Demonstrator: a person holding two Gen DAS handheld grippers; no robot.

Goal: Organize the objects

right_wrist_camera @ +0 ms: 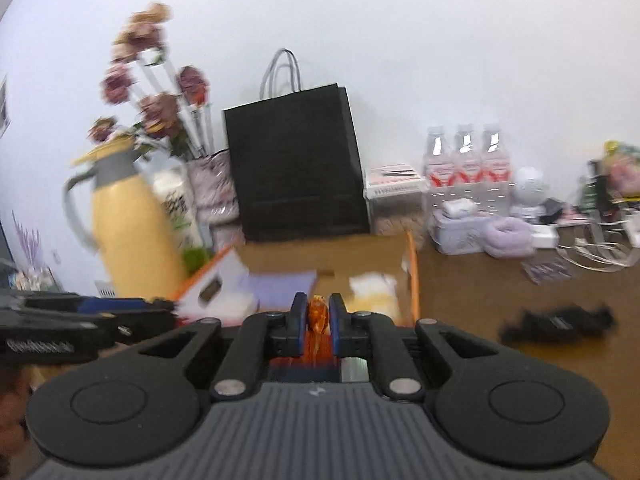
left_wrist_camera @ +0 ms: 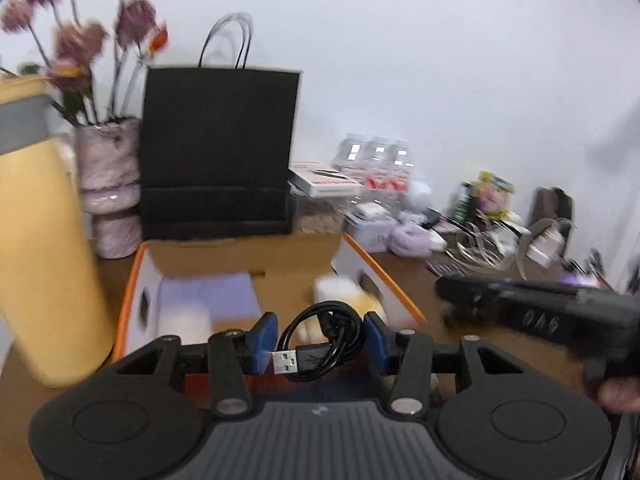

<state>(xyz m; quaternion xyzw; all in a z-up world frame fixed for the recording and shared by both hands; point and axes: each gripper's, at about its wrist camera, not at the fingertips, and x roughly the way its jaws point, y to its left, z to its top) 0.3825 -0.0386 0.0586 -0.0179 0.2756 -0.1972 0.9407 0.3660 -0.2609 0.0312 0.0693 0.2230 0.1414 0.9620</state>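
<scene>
**Left wrist view: coiled cable held over open box**

- Left hand-held gripper point(left_wrist_camera: 320, 342): blue pads clamped on a coiled black USB cable point(left_wrist_camera: 324, 344), plug end pointing left, above the near edge of the cardboard box point(left_wrist_camera: 288, 264).
- Right hand-held gripper point(right_wrist_camera: 319, 320): jaws nearly together, pinching a small orange wrapped item point(right_wrist_camera: 318, 314).
- Box contents: lavender pad point(left_wrist_camera: 212, 296), blurred yellow-white item point(left_wrist_camera: 352, 296).
- Behind the box, on the tabletop point(right_wrist_camera: 480, 292): black paper bag point(left_wrist_camera: 218, 152), yellow jug point(right_wrist_camera: 132, 232), flower vase point(left_wrist_camera: 108, 184), water bottles point(right_wrist_camera: 466, 168).

Black gripper point(left_wrist_camera: 320, 344) body, blue pads, silver pivot screws, ribbed grey housing.
</scene>
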